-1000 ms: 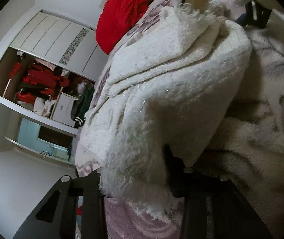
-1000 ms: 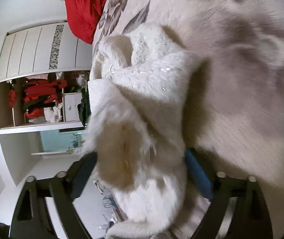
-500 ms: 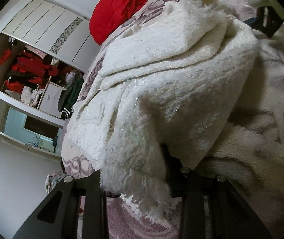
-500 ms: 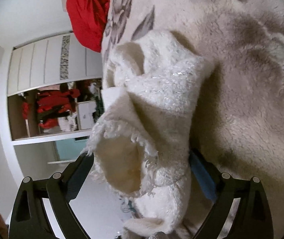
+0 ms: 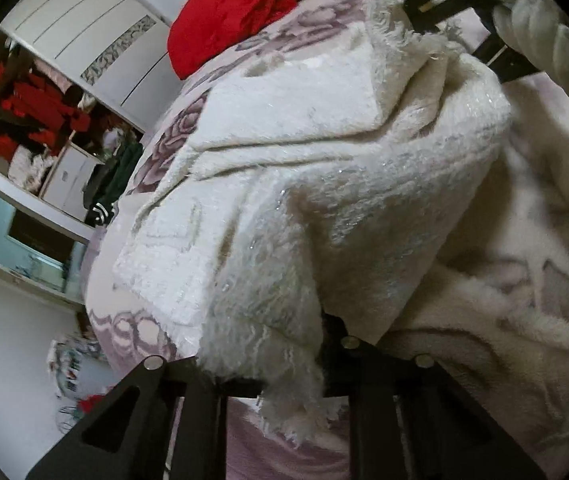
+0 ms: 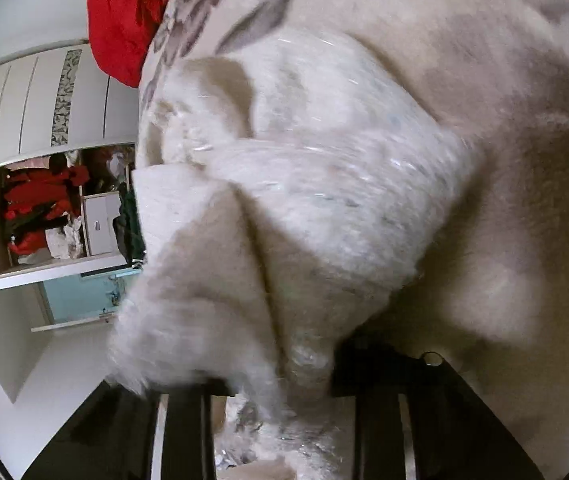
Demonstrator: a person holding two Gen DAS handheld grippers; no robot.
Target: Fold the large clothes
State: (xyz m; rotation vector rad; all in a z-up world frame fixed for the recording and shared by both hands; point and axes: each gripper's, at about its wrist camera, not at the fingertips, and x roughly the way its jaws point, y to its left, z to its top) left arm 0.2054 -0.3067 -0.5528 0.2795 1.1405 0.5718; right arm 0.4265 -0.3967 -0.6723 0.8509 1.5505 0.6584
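Since a moment ago your white fuzzy garment (image 5: 324, 184) has bunched tighter and lifted a little off the bed (image 5: 532, 288), and both tongs have just been closing with its fringed edge between them. It lies heaped on the floral fleece blanket (image 6: 484, 60) covering the bed, with a red bundle (image 5: 240, 12) at the far end and an open wardrobe (image 6: 40, 208) of red clothes beyond. Your left tongs (image 5: 280, 364) are clamped on the near edge of the garment, and your right tongs (image 6: 280, 376) are pinched on another fold, which looks blurred.
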